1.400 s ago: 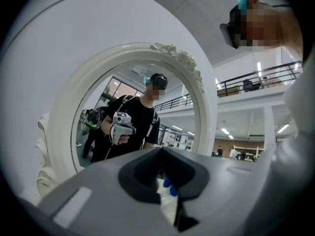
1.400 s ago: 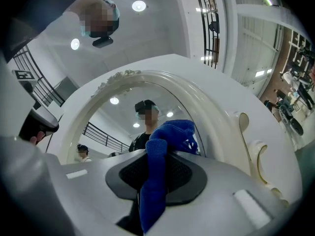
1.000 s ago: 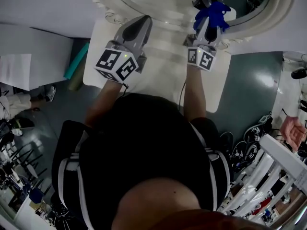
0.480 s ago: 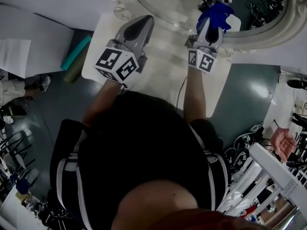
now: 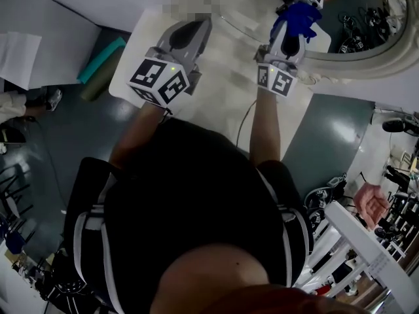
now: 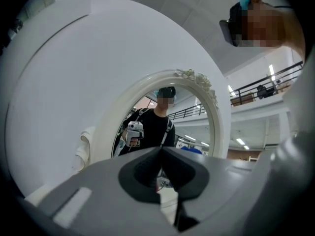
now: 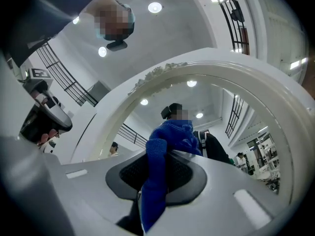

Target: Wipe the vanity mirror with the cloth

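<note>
**Cloth to glass:** A person at a white vanity table [image 5: 222, 93] brings a blue cloth [image 5: 298, 15] up to the oval vanity mirror [image 7: 206, 97]. The mirror stands along the table's far edge, toward the right corner, in an ornate white frame.

The right gripper [image 7: 156, 167] has its jaws clamped on the cloth. A bunched head of fabric stands proud of the tips and a tail hangs below. In the head view the bunch sits at or just short of the glass near its lower rim; whether it touches cannot be told.

The left gripper [image 6: 161, 150] holds nothing, its jaws closed tip to tip. It hovers over the far left part of the table and points at the mirror.

Both forearms reach forward from the body, the right one further out and angled up toward the glass. Both marker cubes face the head camera.

To wipe well, the fabric alone should probably meet the glass, not the grey jaw tips. Light, even pressure in overlapping passes out to the frame looks right. A hard push could rock the mirror if it is not fixed, so the idle left gripper might steady the frame.
</note>
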`<state>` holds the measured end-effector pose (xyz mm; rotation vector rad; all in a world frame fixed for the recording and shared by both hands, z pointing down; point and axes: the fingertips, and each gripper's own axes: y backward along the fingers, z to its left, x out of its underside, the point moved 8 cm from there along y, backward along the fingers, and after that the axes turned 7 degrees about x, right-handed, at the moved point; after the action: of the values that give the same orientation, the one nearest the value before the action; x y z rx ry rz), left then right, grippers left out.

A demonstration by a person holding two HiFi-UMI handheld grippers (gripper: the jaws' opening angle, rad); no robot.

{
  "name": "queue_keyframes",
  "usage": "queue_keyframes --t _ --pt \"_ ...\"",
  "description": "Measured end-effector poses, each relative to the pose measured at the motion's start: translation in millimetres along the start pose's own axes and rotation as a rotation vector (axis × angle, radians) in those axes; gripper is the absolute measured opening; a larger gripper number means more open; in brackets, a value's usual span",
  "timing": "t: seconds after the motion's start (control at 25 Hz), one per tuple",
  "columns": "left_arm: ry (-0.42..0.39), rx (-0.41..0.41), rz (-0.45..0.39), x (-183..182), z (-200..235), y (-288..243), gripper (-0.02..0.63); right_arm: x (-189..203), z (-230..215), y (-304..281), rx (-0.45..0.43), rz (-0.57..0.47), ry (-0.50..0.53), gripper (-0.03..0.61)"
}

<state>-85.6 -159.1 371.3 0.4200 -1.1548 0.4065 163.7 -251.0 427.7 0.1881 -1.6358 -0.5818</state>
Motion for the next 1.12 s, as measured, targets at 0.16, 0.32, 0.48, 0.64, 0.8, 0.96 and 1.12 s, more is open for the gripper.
queue_keyframes --t 0.16,0.32,0.48,0.64,0.8,0.96,1.12 --pt "0.010 -0.018 -0.013 -7 22 10 0.011 8 29 -14 -0.040 -0.003 0.005 0.077" --pt "0.008 -0.051 -0.033 -11 36 20 0.012 16 55 -26 -0.098 0.000 0.031 0.077" --pt "0.015 -0.080 -0.048 -12 54 36 0.012 28 87 -35 -0.140 0.010 0.047 0.077" --pt "0.016 -0.108 -0.059 -15 63 47 0.011 33 107 -43 -0.176 0.021 0.068 0.077" --pt "0.023 -0.133 -0.064 -16 73 58 0.011 39 125 -50 -0.208 0.036 0.086 0.077" --pt "0.030 -0.150 -0.064 -17 80 67 0.011 47 144 -55 -0.244 0.046 0.083 0.077" --pt "0.033 -0.173 -0.066 -19 97 85 0.011 64 179 -59 -0.291 0.072 0.061 0.077"
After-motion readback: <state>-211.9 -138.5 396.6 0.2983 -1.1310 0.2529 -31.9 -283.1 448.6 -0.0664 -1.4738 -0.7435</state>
